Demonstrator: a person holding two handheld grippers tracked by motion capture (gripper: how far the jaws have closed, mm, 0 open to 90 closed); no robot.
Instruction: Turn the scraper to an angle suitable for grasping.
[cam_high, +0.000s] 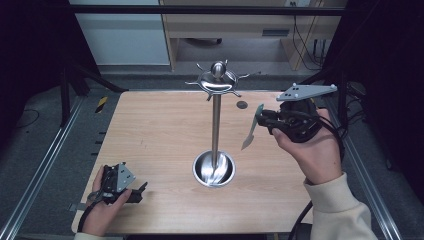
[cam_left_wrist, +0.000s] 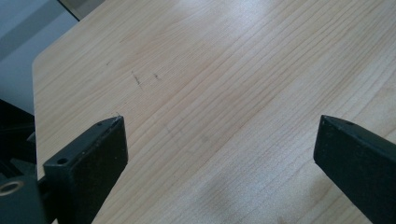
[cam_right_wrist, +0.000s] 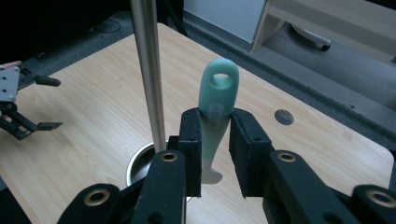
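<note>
Here right gripper (cam_right_wrist: 215, 154) pinches a teal spatula (cam_right_wrist: 215, 109) near the metal stand (cam_high: 215, 125); left gripper (cam_left_wrist: 219, 158) rests spread apart on the table (cam_high: 150, 130).

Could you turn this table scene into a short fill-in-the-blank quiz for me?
1. The right tool is shut on a mint-green ____ with a hanging hole in its handle.
2. The left tool has its jaws ____, holding nothing.
3. The metal stand carries hooks at its ____.
4. The wooden table has the stand's round ____ resting on it.

Missing words: utensil; open; top; base
</note>
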